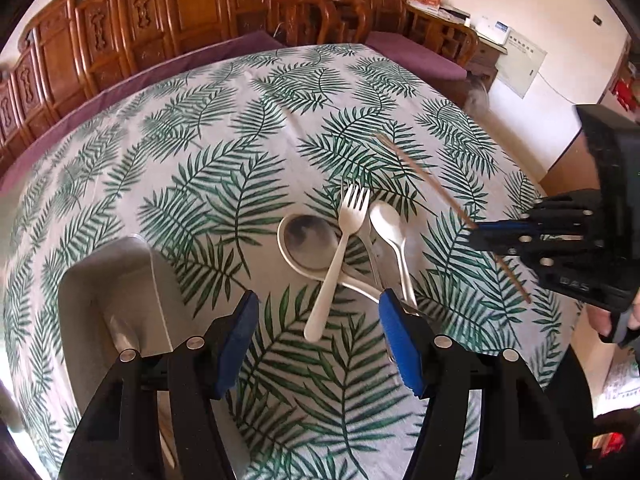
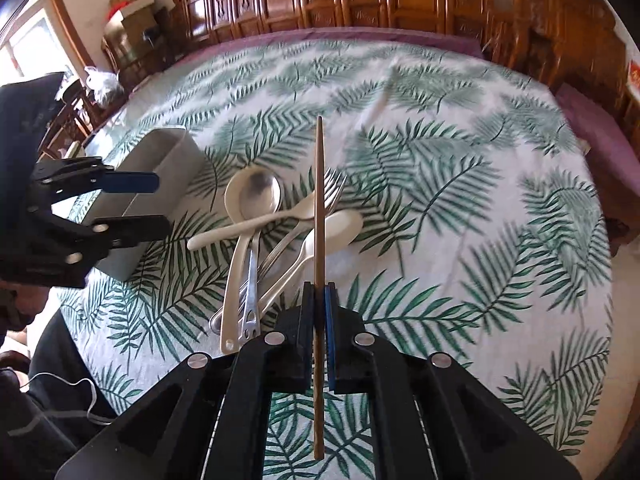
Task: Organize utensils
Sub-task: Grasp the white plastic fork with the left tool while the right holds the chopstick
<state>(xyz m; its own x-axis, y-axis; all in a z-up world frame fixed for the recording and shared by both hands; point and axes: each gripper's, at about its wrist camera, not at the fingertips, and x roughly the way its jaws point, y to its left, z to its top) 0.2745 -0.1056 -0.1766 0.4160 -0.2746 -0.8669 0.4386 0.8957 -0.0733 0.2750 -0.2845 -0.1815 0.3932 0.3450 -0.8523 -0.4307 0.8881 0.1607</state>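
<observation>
A pile of utensils lies on the leaf-print tablecloth: a cream ladle (image 1: 308, 244), a white plastic fork (image 1: 340, 252), a white plastic spoon (image 1: 390, 232) and metal pieces under them (image 2: 250, 292). My right gripper (image 2: 319, 292) is shut on a wooden chopstick (image 2: 319, 184) and holds it above the pile; it also shows at the right of the left wrist view (image 1: 480, 238), with the chopstick (image 1: 424, 176). My left gripper (image 1: 318, 312) is open and empty just before the pile. A grey rectangular holder (image 1: 120, 280) stands to its left.
Carved wooden chairs (image 1: 120, 28) and purple cushions (image 1: 412, 54) ring the far side of the round table. The table edge (image 1: 532, 184) drops off at the right. The holder also shows in the right wrist view (image 2: 160, 168).
</observation>
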